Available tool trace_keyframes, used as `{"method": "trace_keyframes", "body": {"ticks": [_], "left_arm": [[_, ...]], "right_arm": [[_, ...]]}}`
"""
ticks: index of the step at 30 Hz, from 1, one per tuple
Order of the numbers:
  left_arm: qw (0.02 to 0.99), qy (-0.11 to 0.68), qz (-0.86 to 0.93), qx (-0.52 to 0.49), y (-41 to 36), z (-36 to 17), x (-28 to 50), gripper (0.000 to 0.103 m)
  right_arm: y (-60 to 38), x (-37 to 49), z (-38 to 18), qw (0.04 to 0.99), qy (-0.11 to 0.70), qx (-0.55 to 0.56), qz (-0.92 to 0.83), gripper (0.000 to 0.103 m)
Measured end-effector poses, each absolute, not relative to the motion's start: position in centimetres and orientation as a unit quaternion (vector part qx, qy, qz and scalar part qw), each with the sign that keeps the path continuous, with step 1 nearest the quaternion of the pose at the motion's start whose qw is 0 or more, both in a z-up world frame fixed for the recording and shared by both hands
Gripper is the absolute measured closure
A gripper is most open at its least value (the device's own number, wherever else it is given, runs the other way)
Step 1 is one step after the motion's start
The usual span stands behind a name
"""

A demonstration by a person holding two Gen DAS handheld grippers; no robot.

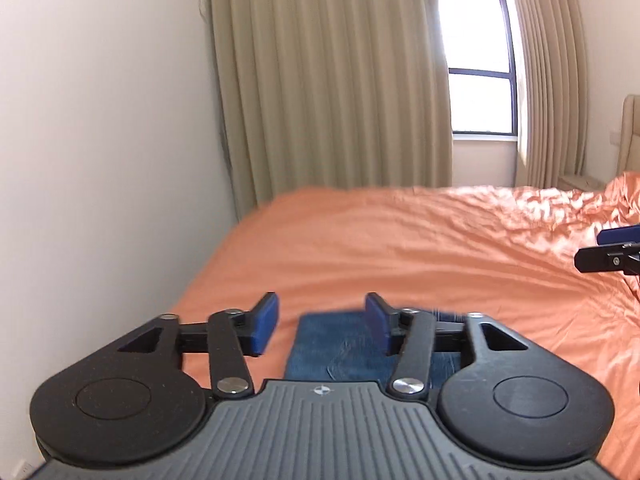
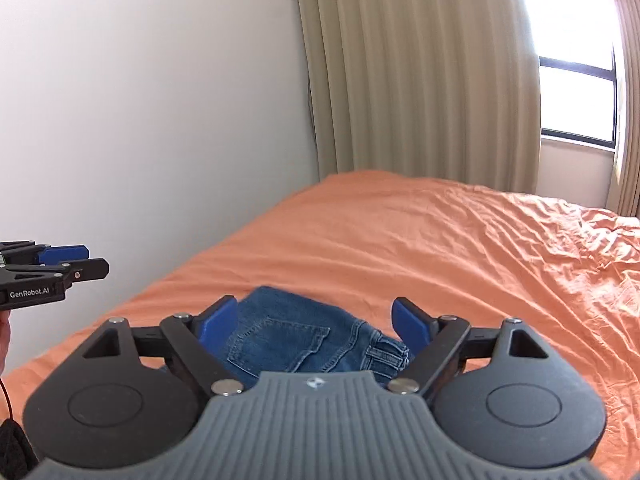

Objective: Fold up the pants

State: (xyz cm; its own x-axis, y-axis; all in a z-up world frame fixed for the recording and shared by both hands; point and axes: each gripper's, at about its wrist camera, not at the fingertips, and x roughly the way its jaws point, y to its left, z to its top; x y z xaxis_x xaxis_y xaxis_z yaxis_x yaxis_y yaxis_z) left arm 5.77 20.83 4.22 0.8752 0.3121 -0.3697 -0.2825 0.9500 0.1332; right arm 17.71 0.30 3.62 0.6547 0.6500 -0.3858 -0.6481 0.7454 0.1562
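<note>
A pair of blue denim pants [image 2: 288, 336] lies folded into a compact bundle near the front of the orange bed [image 2: 460, 248]; a back pocket and belt loops face up. It also shows in the left wrist view [image 1: 332, 344]. My left gripper [image 1: 320, 324] is open and empty, held above the bundle's left part. My right gripper [image 2: 316, 328] is open and empty, above the bundle. The left gripper also shows at the left edge of the right wrist view [image 2: 80, 260], and the right gripper at the right edge of the left wrist view [image 1: 612, 248].
The bed's orange sheet [image 1: 440, 248] is smooth near the front and wrinkled to the right. A white wall [image 1: 100, 140] runs along the bed's left side. Beige curtains [image 1: 332, 80] and a bright window [image 1: 476, 40] stand behind. A padded headboard [image 1: 632, 136] is at far right.
</note>
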Motion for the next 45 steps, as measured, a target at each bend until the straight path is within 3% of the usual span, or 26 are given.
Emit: {"method": "trace_keyframes", "body": {"ticks": [1, 2, 6, 13, 18, 30, 45], "left_arm": [[0.968, 0.186, 0.162, 0.042, 19.8, 4.7, 4.8, 0.015], [0.969, 0.175, 0.168, 0.044, 18.7, 5.0, 3.8, 0.010], [0.974, 0.151, 0.169, 0.029, 15.7, 5.5, 0.6, 0.000], [0.973, 0.139, 0.183, 0.027, 11.9, 3.5, -2.5, 0.000], [0.965, 0.183, 0.188, 0.002, 10.8, 0.7, -2.3, 0.000], [0.939, 0.280, 0.198, -0.021, 11.1, -5.5, 0.2, 0.000], [0.928, 0.322, 0.187, -0.022, 11.6, -7.1, 3.1, 0.000]], "right_arm": [[-0.3, 16.5, 4.0, 0.913, 0.203, 0.004, 0.354, 0.022], [-0.9, 15.3, 4.2, 0.916, 0.193, 0.005, 0.351, 0.022], [-3.3, 10.4, 4.0, 0.929, 0.151, 0.014, 0.338, 0.022], [-5.6, 4.0, 0.6, 0.947, 0.128, 0.031, 0.293, 0.022], [-5.3, 2.1, -2.8, 0.949, 0.145, 0.028, 0.279, 0.022], [-2.7, 5.4, -9.6, 0.942, 0.225, 0.014, 0.247, 0.022], [-1.6, 8.9, -10.8, 0.935, 0.261, -0.003, 0.240, 0.022]]}}
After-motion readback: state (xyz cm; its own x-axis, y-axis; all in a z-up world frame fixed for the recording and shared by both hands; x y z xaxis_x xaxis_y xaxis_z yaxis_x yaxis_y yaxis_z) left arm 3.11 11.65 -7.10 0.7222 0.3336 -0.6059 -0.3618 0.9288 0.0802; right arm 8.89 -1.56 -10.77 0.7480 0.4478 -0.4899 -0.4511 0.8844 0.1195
